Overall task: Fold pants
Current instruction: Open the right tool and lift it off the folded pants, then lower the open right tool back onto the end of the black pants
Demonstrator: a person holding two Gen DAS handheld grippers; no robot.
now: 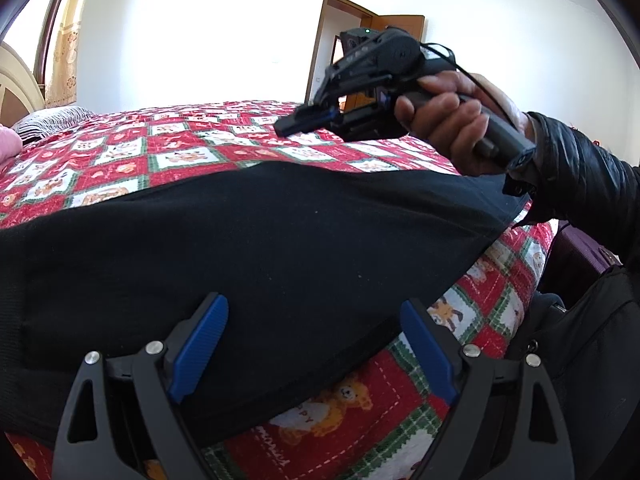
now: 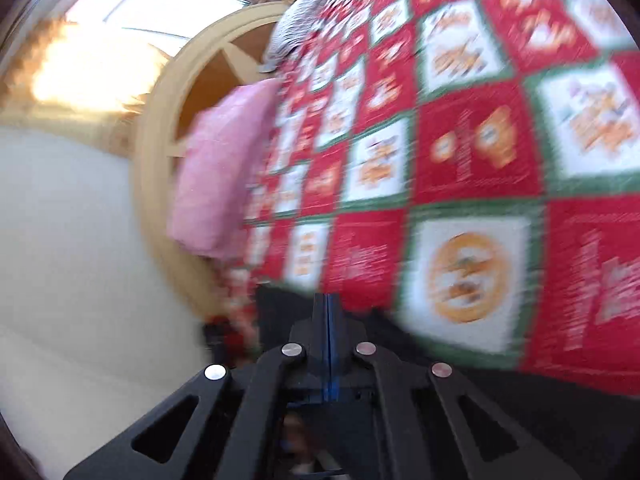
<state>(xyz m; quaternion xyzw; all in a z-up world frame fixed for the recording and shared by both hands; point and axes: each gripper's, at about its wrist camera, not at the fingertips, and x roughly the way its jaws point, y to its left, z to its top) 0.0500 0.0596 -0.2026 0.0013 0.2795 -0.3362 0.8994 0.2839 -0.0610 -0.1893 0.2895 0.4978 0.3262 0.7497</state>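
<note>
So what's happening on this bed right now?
A person is folding black pants laid across a red patchwork quilt. The left tool hovers open over the pants' near edge, gripping nothing. The right tool, held in the right hand, is shut and raised above the quilt past the pants, apparently empty.

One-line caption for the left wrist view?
Open left gripper over black pants on a quilt; right gripper shut above.
</note>
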